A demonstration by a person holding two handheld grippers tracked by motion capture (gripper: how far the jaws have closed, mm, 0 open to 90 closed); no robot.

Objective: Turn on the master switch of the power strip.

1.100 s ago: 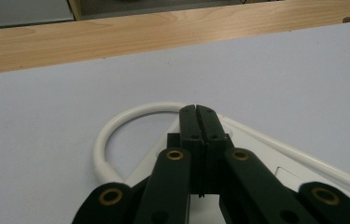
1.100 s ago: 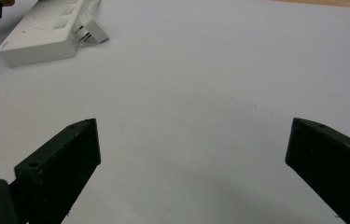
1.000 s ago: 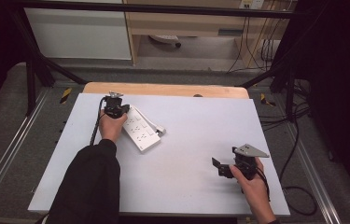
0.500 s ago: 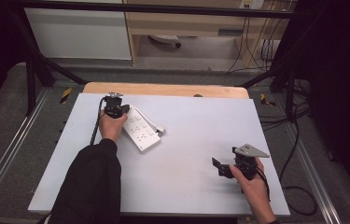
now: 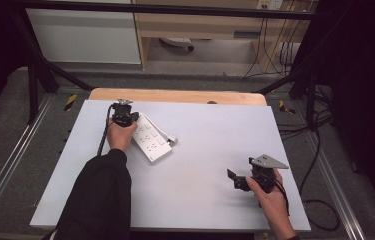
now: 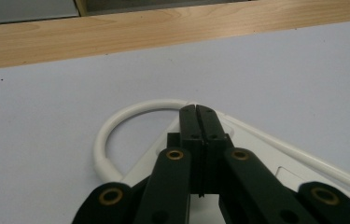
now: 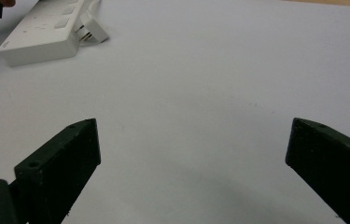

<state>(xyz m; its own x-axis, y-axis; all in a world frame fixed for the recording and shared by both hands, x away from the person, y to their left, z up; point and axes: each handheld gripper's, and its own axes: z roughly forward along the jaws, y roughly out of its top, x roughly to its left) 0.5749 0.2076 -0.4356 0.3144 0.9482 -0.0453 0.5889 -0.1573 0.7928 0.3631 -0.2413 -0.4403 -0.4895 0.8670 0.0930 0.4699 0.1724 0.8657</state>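
**Left claw closed over the power strip, right claw spread over bare table**

While your left hand (image 5: 121, 138) rests at the far left of the table, the left gripper (image 5: 123, 116) it holds sits over the far end of the white power strip (image 5: 150, 142). In the left gripper view its two black jaws are pressed flat together with nothing between them, their tips just above the spot where the white cord (image 6: 116, 122) leaves the strip. That cord curls in a loop to the left of the jaws and comes back along the strip's edge. Whether the closed tips touch the strip you cannot tell from these views.

The power strip lies flat on the white table top (image 5: 205, 135), angled so that one end points to the far left and the other to the near right. Its plug (image 5: 171, 140) lies just beside its right edge.

Your right hand (image 5: 270, 197) is at the near right of the table, well apart from the strip. The right gripper (image 5: 240, 180) points toward the left, and in the right gripper view its jaws stand spread wide over bare table, holding nothing. The strip (image 7: 46, 32) and plug (image 7: 91, 30) show far off at the upper left of that view.

A wooden edge (image 5: 175, 96) runs along the far side of the table.
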